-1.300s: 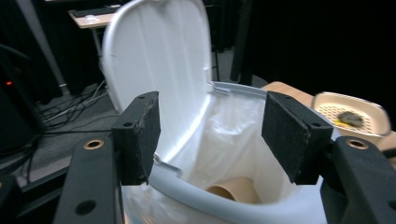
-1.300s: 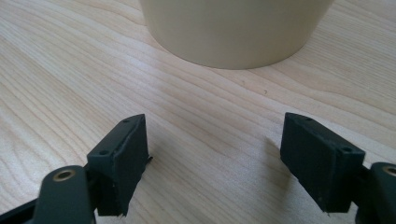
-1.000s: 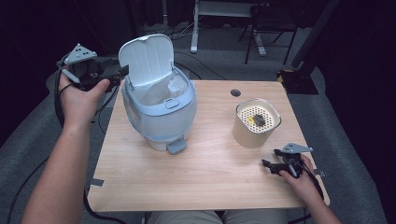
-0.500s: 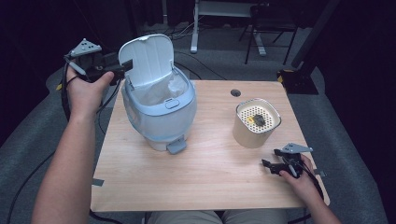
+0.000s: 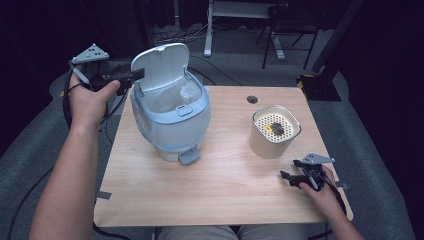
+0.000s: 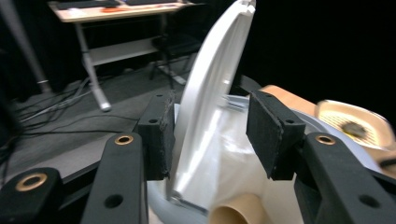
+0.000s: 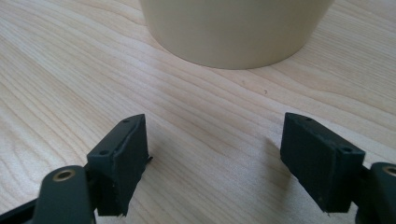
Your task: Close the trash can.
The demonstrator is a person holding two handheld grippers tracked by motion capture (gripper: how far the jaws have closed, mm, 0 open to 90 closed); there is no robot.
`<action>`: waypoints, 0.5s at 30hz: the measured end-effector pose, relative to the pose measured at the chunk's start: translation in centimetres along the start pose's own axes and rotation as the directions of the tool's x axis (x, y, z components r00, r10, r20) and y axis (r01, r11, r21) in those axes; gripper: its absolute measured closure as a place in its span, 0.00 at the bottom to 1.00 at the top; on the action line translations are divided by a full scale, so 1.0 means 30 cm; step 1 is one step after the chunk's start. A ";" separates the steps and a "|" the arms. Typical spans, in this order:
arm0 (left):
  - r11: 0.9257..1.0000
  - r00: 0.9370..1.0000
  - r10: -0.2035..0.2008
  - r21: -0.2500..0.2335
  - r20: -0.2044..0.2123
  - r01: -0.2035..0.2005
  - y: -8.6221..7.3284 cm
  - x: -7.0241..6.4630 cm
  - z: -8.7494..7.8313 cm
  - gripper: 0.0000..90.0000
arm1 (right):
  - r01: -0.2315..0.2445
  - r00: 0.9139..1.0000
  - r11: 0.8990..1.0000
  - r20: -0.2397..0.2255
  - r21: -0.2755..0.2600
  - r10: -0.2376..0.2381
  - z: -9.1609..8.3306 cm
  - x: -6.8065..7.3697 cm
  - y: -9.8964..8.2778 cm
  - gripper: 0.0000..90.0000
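Observation:
A pale blue pedal bin [image 5: 172,127] with a white liner stands on the left half of the wooden table [image 5: 220,195]. Its white lid [image 5: 160,62] is raised upright. My left gripper [image 5: 131,76] is open at the lid's left edge. In the left gripper view the lid [image 6: 215,84] passes between the two pads, close to the left pad [image 6: 159,135], and my left gripper [image 6: 212,133] is not closed on it. My right gripper [image 5: 292,177] rests open on the table at the front right, and in the right gripper view it [image 7: 215,158] faces a cream container [image 7: 233,28].
The cream container [image 5: 275,131] has a perforated top with dark and yellow bits on it. The bin's foot pedal [image 5: 189,157] sticks out toward me. A cable hole [image 5: 252,99] sits at the table's far edge. Behind the table are a desk, a chair and floor cables.
My left gripper has moved right, from beside the bin to the raised lid, so its jaws now straddle the lid's edge. The right gripper has stayed still.

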State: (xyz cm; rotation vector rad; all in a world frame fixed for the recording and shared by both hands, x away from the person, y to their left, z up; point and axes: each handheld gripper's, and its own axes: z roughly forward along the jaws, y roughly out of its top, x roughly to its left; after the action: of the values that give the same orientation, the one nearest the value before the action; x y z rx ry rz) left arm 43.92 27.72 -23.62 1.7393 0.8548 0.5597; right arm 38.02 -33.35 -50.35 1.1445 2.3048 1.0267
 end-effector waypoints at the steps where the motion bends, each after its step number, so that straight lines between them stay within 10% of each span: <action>1: 1.000 1.000 0.004 0.000 0.015 -0.004 -0.004 -0.008 -0.003 0.60 | 0.000 1.000 1.000 0.000 0.000 0.000 0.000 0.000 0.000 0.26; 5: 1.000 0.996 0.022 -0.006 0.085 -0.022 -0.023 -0.045 -0.009 0.60 | 0.000 1.000 1.000 0.001 0.000 0.000 0.000 0.000 0.000 0.26; 15: 1.000 0.962 -0.004 0.020 0.273 -0.002 -0.048 -0.105 0.002 0.68 | 0.002 1.000 1.000 0.002 0.001 -0.002 0.000 0.001 0.000 0.26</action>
State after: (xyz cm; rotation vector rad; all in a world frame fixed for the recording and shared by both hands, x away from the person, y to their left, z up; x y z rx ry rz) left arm 41.59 25.51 -24.88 1.7840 0.6673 0.3003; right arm 38.00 -33.33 -50.34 1.1433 2.3042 1.0233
